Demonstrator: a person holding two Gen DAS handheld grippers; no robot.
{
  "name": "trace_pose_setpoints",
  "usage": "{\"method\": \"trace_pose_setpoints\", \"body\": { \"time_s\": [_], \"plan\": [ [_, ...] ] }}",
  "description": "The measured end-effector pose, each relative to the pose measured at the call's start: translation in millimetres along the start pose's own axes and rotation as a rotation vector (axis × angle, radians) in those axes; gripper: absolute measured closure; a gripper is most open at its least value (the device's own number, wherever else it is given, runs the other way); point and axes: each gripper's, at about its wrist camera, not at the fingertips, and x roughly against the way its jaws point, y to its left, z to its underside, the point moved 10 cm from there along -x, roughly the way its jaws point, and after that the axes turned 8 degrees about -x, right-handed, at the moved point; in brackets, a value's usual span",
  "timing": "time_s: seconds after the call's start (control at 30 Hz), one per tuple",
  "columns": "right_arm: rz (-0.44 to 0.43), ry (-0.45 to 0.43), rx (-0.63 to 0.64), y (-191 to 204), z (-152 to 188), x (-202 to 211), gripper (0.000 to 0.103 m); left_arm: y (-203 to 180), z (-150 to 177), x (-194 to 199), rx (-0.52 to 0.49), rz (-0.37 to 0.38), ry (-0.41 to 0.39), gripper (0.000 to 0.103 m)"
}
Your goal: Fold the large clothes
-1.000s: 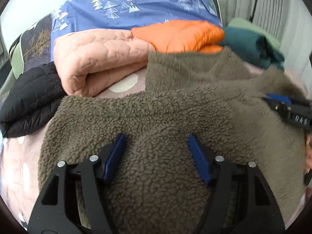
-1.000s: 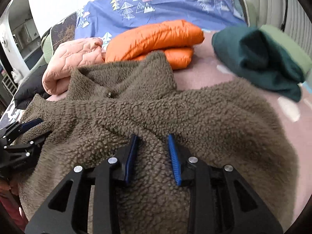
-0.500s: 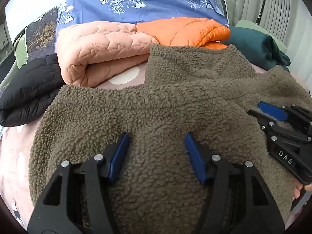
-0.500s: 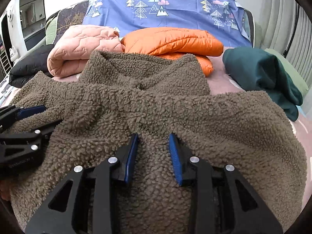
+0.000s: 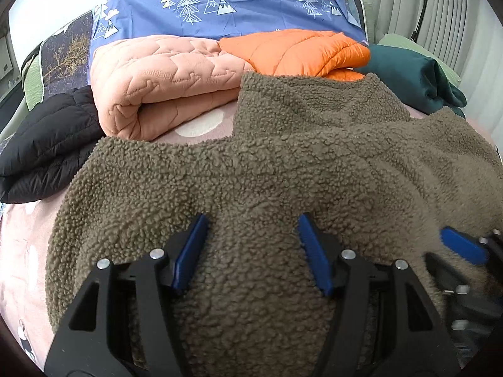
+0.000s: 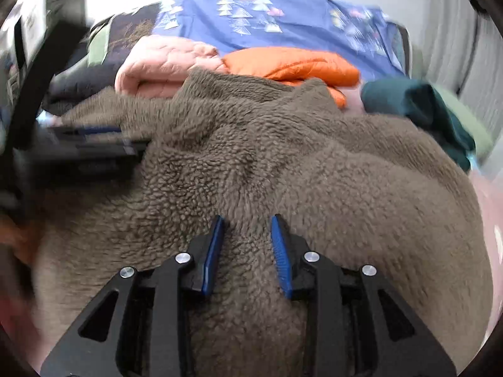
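Left wrist view. We log the left tongs (image 5: 251,251) set fairly wide, blue pads (image 5: 190,253) sunk into a thick bunch of the brown fleece jacket (image 5: 283,163), which fills the gap between them; we read this as a grip on the fleece. The jacket lies spread over the middle of the bed (image 5: 19,251), collar toward the far edge. Behind it, along the far edge: a black puffer (image 5: 47,144) at the left, a folded pink quilted garment (image 5: 163,78), a folded orange puffer (image 5: 295,51), a dark green garment (image 5: 415,78) at the right. A blue tree-print sheet (image 5: 235,6) stands behind them. The right tongs (image 5: 462,251) enter at the lower right, blurred, lying on the fleece.

Right wrist view. We log the right tongs (image 6: 246,248) set narrower, clenched on a raised ridge of the same jacket (image 6: 345,188), pads pressed against it on both sides. The left tongs (image 6: 94,141) appear at the left, blurred, over the fleece. The pink (image 6: 163,62), orange (image 6: 292,62) and dark green (image 6: 418,103) items line the far edge.
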Motion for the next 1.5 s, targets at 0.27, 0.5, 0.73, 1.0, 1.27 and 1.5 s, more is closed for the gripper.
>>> {"method": "trace_pose_setpoints", "body": {
  "time_s": [0.27, 0.5, 0.73, 1.0, 1.27, 1.5],
  "plan": [
    [-0.055, -0.048, 0.085, 10.7, 52.9, 22.8, 0.07, -1.6, -0.2, 2.3, -0.001, -0.002, -0.015, 0.04],
    [-0.059, -0.003, 0.146, 29.2, 80.0, 60.1, 0.068, -1.6, -0.2, 6.2, 0.005, 0.0, -0.033, 0.04],
    [-0.133, 0.052, 0.053, 23.7, 70.9, 61.2, 0.068, -2.3, -0.2, 26.2, 0.024, 0.009, -0.088, 0.04],
    [-0.181, -0.04, -0.03, 20.7, -23.4, 34.6, 0.065, 1.1, 15.6, 88.4, 0.108, 0.199, -0.221, 0.066],
    [-0.057, 0.056, 0.015, 23.1, -4.9, 3.9, 0.062, -11.2, 40.2, 56.6, -0.012, 0.122, -0.174, 0.067],
    [-0.097, -0.062, -0.066, 23.4, -91.8, 4.7, 0.063, -9.4, 42.0, 57.4, 0.001, 0.139, -0.19, 0.066]
  ]
}}
